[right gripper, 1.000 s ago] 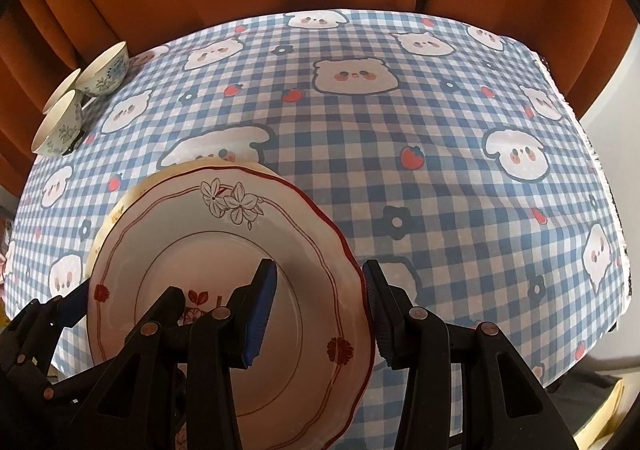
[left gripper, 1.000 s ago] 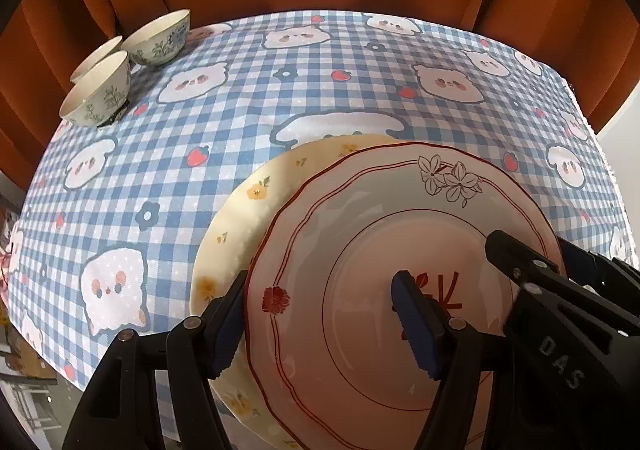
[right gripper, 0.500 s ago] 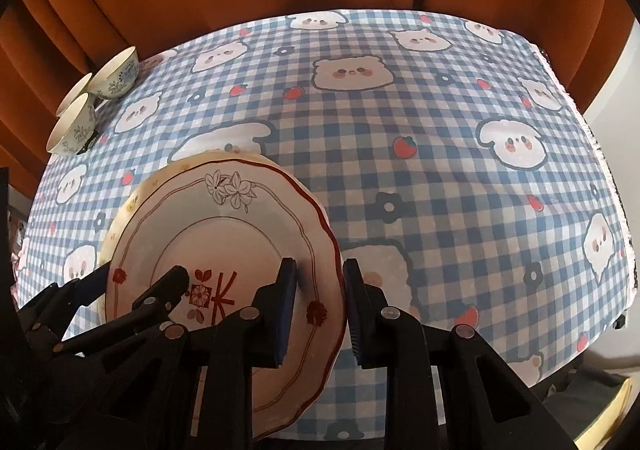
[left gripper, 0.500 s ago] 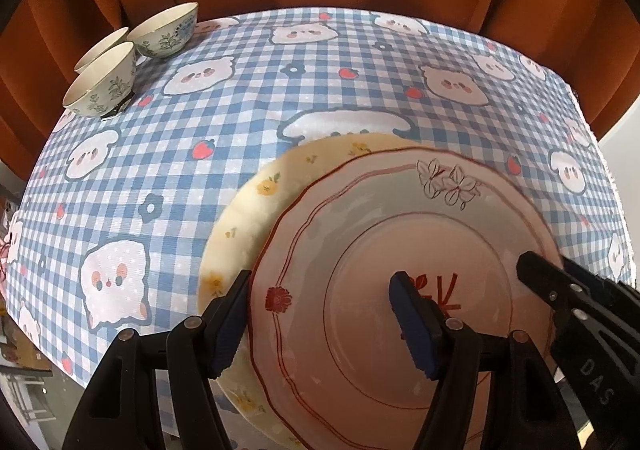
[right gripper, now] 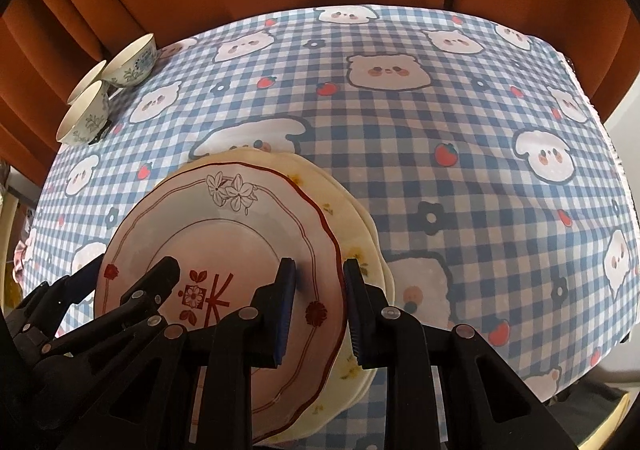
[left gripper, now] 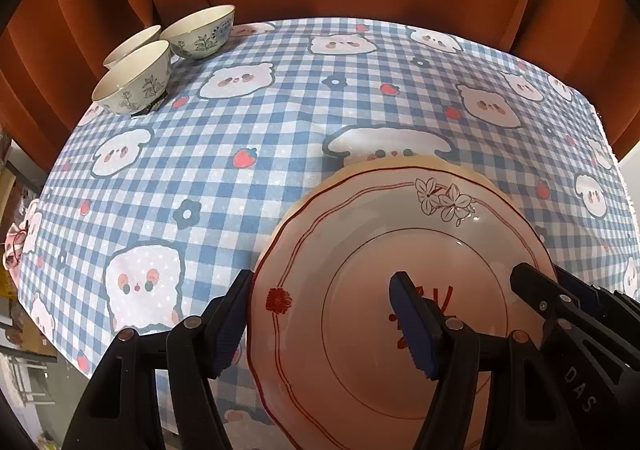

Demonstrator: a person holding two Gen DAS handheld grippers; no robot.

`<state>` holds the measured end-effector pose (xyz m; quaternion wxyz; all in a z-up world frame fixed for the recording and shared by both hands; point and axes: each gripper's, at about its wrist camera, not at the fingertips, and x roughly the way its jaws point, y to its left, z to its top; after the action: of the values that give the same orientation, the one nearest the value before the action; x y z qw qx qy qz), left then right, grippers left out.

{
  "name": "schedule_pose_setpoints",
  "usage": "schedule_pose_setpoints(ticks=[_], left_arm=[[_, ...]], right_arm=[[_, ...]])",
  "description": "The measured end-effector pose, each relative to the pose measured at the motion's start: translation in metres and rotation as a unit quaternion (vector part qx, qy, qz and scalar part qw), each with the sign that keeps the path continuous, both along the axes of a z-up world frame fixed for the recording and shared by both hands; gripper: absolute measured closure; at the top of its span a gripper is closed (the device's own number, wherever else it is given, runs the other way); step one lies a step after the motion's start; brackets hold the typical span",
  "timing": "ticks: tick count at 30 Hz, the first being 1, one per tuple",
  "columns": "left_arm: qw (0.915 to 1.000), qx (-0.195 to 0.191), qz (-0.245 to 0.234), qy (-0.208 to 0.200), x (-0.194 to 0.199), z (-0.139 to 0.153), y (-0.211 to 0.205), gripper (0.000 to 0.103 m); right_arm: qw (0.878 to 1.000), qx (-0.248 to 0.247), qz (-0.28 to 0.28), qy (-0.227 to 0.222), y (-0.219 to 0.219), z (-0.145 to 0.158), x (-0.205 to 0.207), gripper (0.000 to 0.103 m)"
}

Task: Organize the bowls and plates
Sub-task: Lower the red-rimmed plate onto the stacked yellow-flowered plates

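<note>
Left wrist view: your left hand-held gripper (left gripper: 324, 324) points steeply down at a red-rimmed plate (left gripper: 372, 250) that sits on a cream floral plate (left gripper: 400, 163), of which only a thin far edge shows. Its jaws stand open and straddle the red-rimmed plate's left rim: the left pad is just outside the rim, the right pad hovers over the plate's centre, and neither presses. At the right edge of this view, the right hand-held gripper (left gripper: 560, 290) reaches in over the plate's opposite rim. Three small patterned bowls (left gripper: 160, 62) cluster at the far left corner of the counter (left gripper: 280, 110), well apart from the plates, on a blue checked cloth.

Right wrist view: your right hand-held gripper (right gripper: 318, 310) has just been closing, and its narrow jaws now sit either side of the red-rimmed plate's (right gripper: 224, 234) right rim, apparently gripping it. The cream floral plate (right gripper: 360, 226) juts out beyond, to the right. The bowls (right gripper: 112, 90) lie far up-left. The rim runs between your pads, so the right hand looks better placed to shift this plate.
</note>
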<state>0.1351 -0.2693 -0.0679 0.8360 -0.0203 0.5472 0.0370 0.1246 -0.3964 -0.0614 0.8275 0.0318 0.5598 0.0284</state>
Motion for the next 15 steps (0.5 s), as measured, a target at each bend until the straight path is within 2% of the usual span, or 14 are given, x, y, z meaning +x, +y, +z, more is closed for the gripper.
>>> schedule_pose_setpoints(ticks=[7,15], left_arm=[[0.9998,0.021,-0.001,-0.004,0.0002,-0.0026,-0.0062,0.031],[0.9997,0.025,-0.002,-0.008,-0.0020,-0.0027,-0.0080,0.030]], right_arm=[[1.000,-0.014,0.004,-0.007,0.0041,-0.0038,0.0052,0.075],[0.999,-0.031,0.009,-0.013,0.0075,-0.0055,0.0041,0.072]])
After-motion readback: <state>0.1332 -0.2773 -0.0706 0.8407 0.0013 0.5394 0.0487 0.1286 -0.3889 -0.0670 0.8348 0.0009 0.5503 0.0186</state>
